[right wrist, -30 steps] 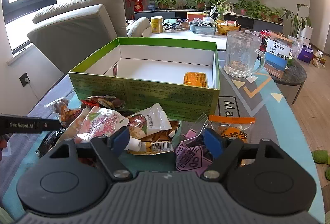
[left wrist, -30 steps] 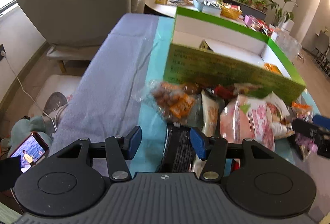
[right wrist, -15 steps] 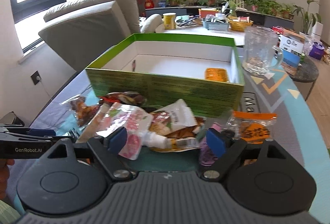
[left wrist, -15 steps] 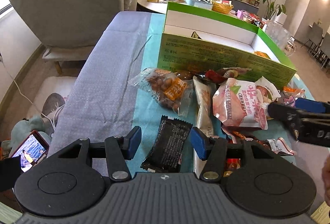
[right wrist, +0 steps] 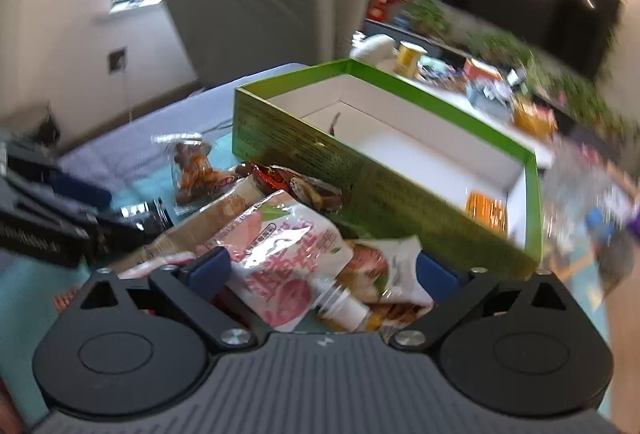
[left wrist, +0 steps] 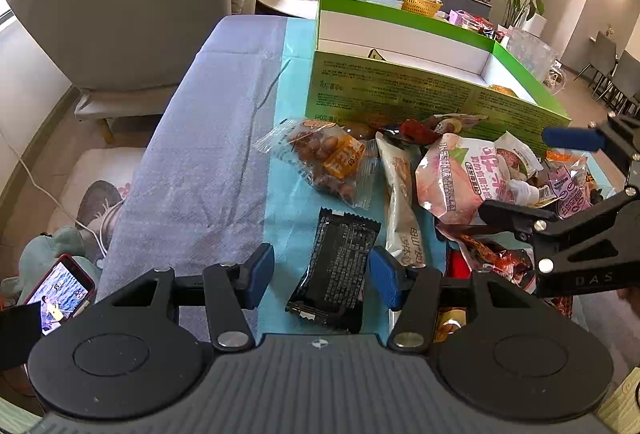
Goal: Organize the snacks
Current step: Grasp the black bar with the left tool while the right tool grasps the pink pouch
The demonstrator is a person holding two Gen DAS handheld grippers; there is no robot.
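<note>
**On the teal mat: two grippers closed in on the snack pile**

On the teal mat [left wrist: 288, 202], in front of the green box [left wrist: 400, 94], the snacks lay in a loose heap. The left gripper [left wrist: 322, 274] hung with its jaws wide and nothing between the pads; the black bar [left wrist: 336, 266] lay flat below that gap, untouched. The right gripper [right wrist: 324, 270] was tilted over, jaws spread wide, the pink pouch [right wrist: 280, 262] under them with no pad pressing on it. That view was smeared, so contact there was hard to judge.

Risks, as I read them. The pink pouch overlapped a white packet [right wrist: 396, 266] at its 3 o'clock and a long beige pack [left wrist: 400, 202] at its 9 o'clock; jaws closing from that tilt could well catch two wrappers at once, or drag the heap sideways. The foil looked slick and puffy, so a pinch on an edge might slip. The grippers sat near one another, the right at the left's 2 o'clock, and a careless reach could knock them together.

The snacks themselves: crinkly, glossy, mixed sizes. A clear bag of brown nuts [left wrist: 332, 158] sat at the bar's 12 o'clock, apart from the rest. The box stood open, white inside, almost bare, with one orange packet [right wrist: 486, 210] in its far corner.
</note>
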